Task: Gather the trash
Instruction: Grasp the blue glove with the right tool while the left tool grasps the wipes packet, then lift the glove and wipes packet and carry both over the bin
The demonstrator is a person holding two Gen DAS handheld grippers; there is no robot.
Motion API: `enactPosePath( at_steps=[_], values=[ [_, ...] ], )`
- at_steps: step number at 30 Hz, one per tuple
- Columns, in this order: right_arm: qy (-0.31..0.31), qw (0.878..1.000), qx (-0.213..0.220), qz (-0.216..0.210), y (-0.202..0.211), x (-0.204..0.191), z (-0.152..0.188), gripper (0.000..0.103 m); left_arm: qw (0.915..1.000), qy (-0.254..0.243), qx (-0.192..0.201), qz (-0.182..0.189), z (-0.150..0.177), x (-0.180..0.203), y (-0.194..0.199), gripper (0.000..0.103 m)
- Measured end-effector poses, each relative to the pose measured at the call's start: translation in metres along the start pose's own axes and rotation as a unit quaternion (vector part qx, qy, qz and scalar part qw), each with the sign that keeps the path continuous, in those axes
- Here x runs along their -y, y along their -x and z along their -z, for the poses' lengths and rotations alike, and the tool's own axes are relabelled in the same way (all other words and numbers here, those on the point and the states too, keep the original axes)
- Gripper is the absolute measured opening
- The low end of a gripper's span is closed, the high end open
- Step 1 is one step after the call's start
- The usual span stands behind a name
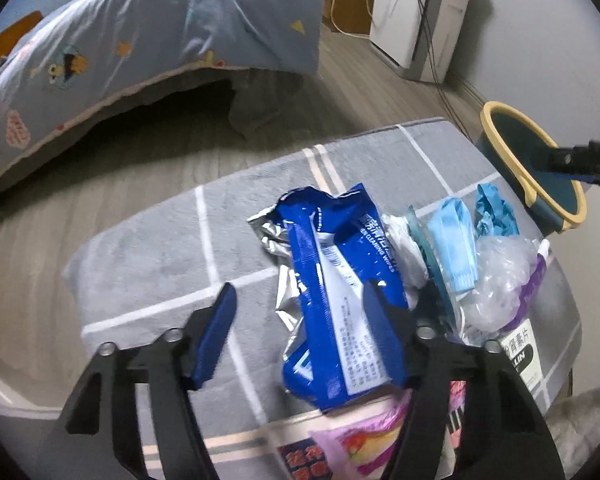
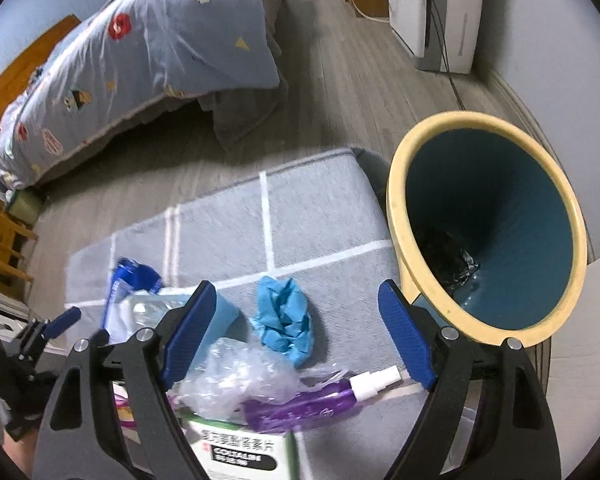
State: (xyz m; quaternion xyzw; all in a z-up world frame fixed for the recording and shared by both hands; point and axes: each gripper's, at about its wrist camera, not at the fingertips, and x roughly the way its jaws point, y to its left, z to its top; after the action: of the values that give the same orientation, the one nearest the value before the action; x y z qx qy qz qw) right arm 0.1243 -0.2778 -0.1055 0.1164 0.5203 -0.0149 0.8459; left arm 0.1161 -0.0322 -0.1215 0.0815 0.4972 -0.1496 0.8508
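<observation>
Tilting steeply down, left tongs (image 1: 300, 304) astride blue wipes packet (image 1: 340, 280).

1. Bin (image 2: 488, 220) mouth open, unobstructed from above; stands just right of the desk (image 2: 312, 216).
2. Far half of desk bare.
3. Near half crowded: wipes packet (image 1: 340, 292), blue glove (image 2: 286, 318), plastic wrap (image 2: 236, 376), purple spray bottle (image 2: 312, 402).

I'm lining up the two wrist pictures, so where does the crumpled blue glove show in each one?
Left wrist view: the crumpled blue glove lies right of centre, near the far edge of the trash pile, just left of the bin.
Right wrist view: the glove lies in the lower middle, on the grey checked cloth.
Shared landmark: the yellow-rimmed teal bin, to the glove's right in both.
</observation>
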Motion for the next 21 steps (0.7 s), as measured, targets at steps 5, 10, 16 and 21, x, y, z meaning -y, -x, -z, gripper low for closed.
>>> enactPosePath(
  at_steps=[5, 10, 16, 21],
  values=[
    [0.03, 0.999, -0.022, 0.005, -0.028, -0.01, 0.006, 0.08, 0.9994, 0.013, -0.028, 0.015, 0.001, 0.001, -0.019, 0.052],
    [0.041, 0.998, -0.049, -0.003, -0.048, -0.015, 0.013, 0.071, 0.9984, 0.018, -0.036, 0.04, 0.003, 0.002, -0.025, 0.04],
    [0.057, 0.996, -0.068, -0.01, -0.061, -0.019, 0.021, 0.033, 0.9987, 0.015, -0.034, 0.035, 0.001, 0.003, -0.024, 0.025],
    [0.057, 0.997, -0.05, -0.02, -0.048, -0.021, 0.017, 0.03, 0.9988, 0.01, -0.029, 0.038, 0.002, 0.003, -0.019, 0.019]
  ],
)
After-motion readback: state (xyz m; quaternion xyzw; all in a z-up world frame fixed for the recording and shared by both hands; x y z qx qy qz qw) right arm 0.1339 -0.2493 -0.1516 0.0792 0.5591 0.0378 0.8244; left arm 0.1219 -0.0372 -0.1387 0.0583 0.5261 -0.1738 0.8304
